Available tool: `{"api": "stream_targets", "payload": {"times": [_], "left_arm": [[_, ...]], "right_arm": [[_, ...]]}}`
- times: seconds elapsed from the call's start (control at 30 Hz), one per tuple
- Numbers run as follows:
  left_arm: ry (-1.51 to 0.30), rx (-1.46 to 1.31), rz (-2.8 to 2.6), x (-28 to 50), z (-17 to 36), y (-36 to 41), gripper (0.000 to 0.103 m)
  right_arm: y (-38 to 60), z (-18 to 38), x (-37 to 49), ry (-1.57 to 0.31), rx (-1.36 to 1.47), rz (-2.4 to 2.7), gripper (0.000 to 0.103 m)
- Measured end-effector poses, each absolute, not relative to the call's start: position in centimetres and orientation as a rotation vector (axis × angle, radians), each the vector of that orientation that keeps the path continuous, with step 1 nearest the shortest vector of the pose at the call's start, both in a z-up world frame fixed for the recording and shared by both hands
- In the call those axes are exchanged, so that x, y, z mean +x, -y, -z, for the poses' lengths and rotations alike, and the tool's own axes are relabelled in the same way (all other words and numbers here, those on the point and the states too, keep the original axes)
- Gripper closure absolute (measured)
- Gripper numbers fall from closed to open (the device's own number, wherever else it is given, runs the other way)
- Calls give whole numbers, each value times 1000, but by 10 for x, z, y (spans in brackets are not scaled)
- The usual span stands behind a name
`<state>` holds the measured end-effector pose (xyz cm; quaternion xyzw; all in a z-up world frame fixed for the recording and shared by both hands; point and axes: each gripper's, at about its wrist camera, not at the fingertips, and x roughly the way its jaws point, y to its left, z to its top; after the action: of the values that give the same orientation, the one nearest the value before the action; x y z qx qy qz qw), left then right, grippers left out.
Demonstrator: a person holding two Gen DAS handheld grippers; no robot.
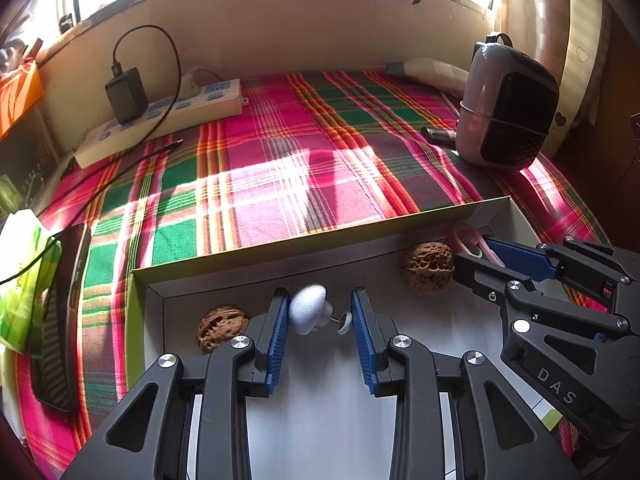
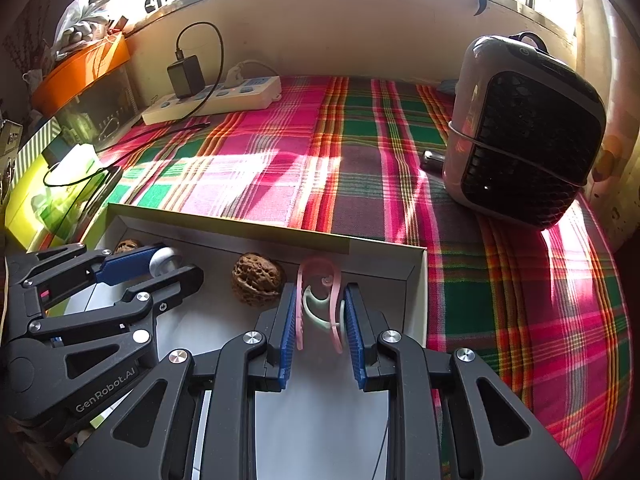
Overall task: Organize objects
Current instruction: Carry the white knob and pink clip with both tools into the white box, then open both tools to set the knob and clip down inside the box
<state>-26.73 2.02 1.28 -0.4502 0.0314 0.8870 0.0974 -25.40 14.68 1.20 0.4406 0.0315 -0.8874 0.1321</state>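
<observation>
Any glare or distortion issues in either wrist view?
Left wrist: windows blown out, a sun patch washes out the plaid cloth, edges bend from fisheye; box interior shaded but readable. Right wrist: same window glare, sun streaks on cloth, sheen on the fan; focus sharp.

Left gripper [image 1: 320, 314] half-spread, right gripper [image 2: 320, 312] nearly closed, both angled downward.

Inside the white box [image 1: 224, 276]: two wrinkled walnuts [image 1: 428, 266], a white knob [image 1: 307, 307], pink clips [image 2: 320, 304]
</observation>
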Motion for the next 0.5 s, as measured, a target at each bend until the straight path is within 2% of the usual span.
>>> {"api": "stream_targets", "payload": {"times": [0.5], "left_arm": [[-99,-1348,-2631,-268,-10,-19,73]], "right_arm": [[-147,-12,-252,-90,1291,2573,77]]}}
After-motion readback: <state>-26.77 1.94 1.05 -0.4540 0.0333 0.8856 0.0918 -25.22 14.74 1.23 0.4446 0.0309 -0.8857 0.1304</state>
